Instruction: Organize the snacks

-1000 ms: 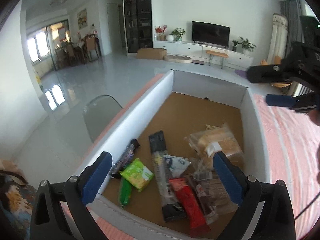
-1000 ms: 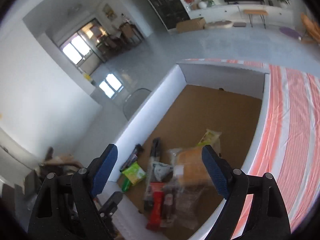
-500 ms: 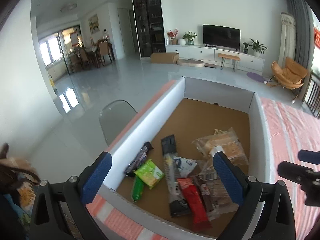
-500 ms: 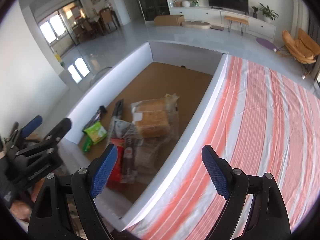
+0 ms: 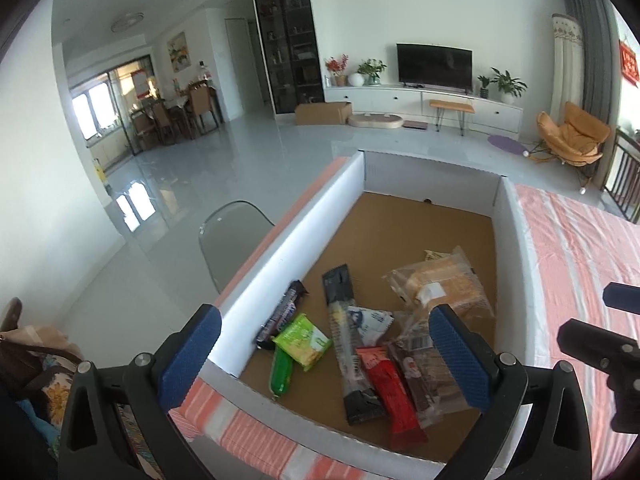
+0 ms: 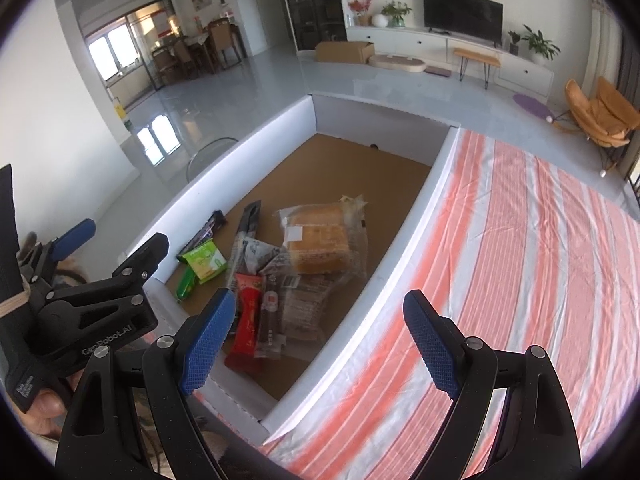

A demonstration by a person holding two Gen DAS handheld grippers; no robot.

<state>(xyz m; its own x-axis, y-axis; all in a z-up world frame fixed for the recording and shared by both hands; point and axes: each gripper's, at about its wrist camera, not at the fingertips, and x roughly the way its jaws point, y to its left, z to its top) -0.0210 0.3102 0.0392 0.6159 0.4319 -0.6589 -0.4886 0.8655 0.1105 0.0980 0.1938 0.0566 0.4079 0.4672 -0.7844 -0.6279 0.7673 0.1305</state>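
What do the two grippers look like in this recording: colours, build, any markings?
Both are black plastic two-finger tools with silver screws and textured blue pads on the fingertips. The left gripper carries white "GenRobot.AI" lettering on its body, seen from the right wrist view, plus a black strap and a tan rubber band. The right gripper has the same build. No cables or sleeves are clearly visible.
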